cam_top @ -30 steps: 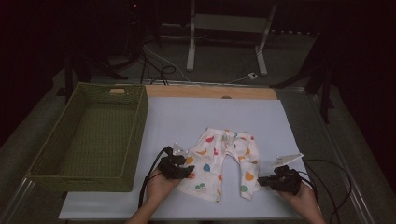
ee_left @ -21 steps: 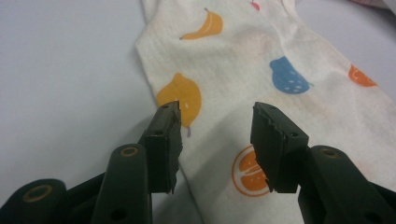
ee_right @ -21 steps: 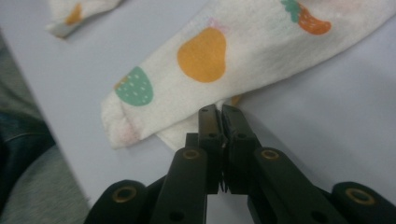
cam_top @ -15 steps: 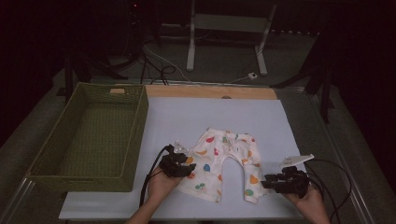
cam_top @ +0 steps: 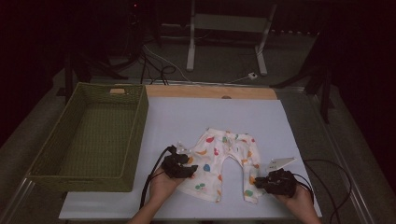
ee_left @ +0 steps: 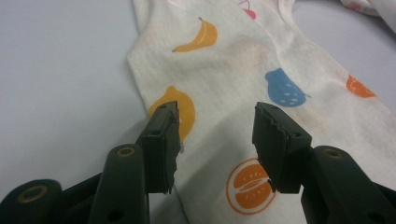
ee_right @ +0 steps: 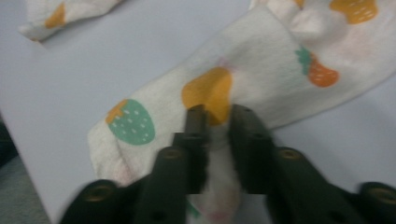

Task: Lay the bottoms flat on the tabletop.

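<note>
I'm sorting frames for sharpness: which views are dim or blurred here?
High view: dim, with dark surroundings; the baby pants stay readable. Left gripper view: well lit, crisp fruit print past the left gripper. Right gripper view: soft blur across the right gripper and pinched cloth.

no writing, label, brand or number can be read anywhere; the baby trousers (cam_top: 224, 163) carry only fruit pictures, and the small tag on the basket (cam_top: 116, 91) is too blurred.
</note>
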The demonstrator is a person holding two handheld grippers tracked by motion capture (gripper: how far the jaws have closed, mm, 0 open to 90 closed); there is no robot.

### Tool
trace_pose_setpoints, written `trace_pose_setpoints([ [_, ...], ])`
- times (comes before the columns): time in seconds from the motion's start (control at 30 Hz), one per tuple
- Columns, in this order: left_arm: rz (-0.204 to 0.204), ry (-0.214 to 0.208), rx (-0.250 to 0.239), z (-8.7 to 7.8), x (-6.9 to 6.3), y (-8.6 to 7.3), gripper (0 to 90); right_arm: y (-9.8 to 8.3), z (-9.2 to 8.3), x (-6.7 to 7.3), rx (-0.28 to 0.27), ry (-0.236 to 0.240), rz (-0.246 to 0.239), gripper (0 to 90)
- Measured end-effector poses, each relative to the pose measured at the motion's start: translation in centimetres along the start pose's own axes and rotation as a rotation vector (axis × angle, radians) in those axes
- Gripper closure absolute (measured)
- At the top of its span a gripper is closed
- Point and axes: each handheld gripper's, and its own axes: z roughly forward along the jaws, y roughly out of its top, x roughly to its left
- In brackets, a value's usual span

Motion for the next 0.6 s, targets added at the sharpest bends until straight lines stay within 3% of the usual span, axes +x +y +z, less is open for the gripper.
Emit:
trace_pose_setpoints([
  [0.17, -0.005, -0.002, 0.004, 0.1, 0.0, -0.1, 52.0, 0.5, -0.4, -0.1, 0.005, 0.012, 0.018, 86.9],
  [0.2, -0.008, -0.002, 0.003, 0.2, -0.1, -0.1, 52.0, 0.5, -0.5, -0.2, 0.005, 0.016, 0.003, 86.9],
  [0.43, -0.013, -0.003, 0.004, 0.1, 0.2, -0.4, 52.0, 0.4, -1.6, -0.7, -0.045, 0.033, 0.035, 86.5],
  [0.5, -0.014, -0.002, 0.002, 0.1, 0.2, -0.4, 52.0, 0.2, -1.8, -0.9, -0.046, 0.038, 0.039, 84.3],
  [0.6, -0.019, 0.0, -0.006, 0.2, 0.3, -0.4, 52.0, 0.3, -1.7, -0.7, -0.052, 0.046, 0.029, 74.1],
])
